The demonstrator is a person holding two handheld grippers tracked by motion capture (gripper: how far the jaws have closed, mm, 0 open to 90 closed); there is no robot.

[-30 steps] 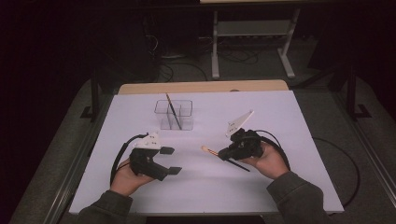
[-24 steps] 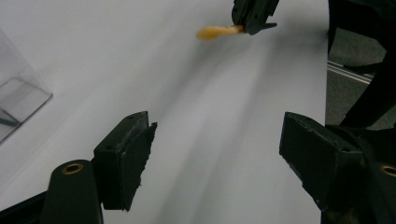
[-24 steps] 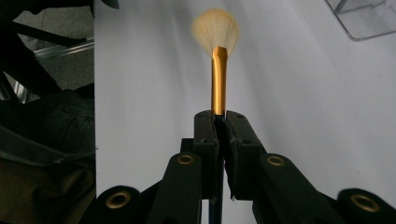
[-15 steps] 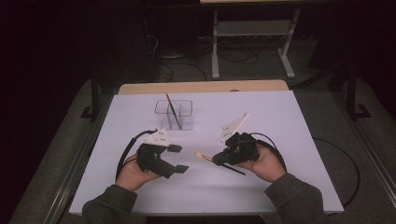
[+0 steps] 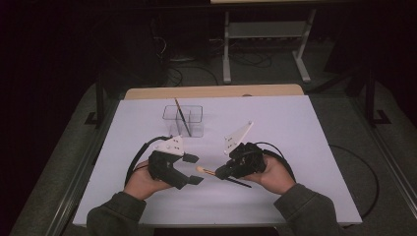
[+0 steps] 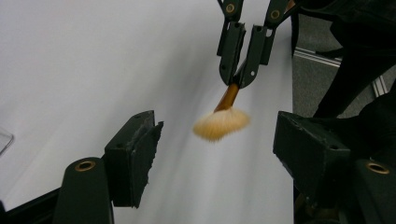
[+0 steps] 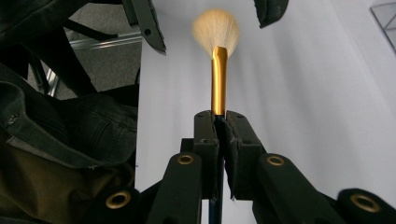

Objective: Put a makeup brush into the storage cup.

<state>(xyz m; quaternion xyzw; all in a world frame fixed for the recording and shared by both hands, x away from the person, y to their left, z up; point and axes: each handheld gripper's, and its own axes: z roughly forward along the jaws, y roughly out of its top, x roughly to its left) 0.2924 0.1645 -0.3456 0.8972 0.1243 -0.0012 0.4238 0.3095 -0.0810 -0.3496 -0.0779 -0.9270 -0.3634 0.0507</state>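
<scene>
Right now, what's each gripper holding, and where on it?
Right gripper clamps the makeup brush on its handle just below the gold ferrule. Left gripper holds nothing; the bristles sit between its open fingers.

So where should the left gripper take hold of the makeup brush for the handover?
Probably on the gold ferrule, just behind the bristles: it is rigid and bare between the tuft and the right gripper. The left gripper faces it head-on with open jaws either side, so straight ahead.

Dark room; grey carpet floor (image 5: pixel 344 123); white table (image 5: pixel 305 128); metal stand (image 5: pixel 265 44) behind.
</scene>
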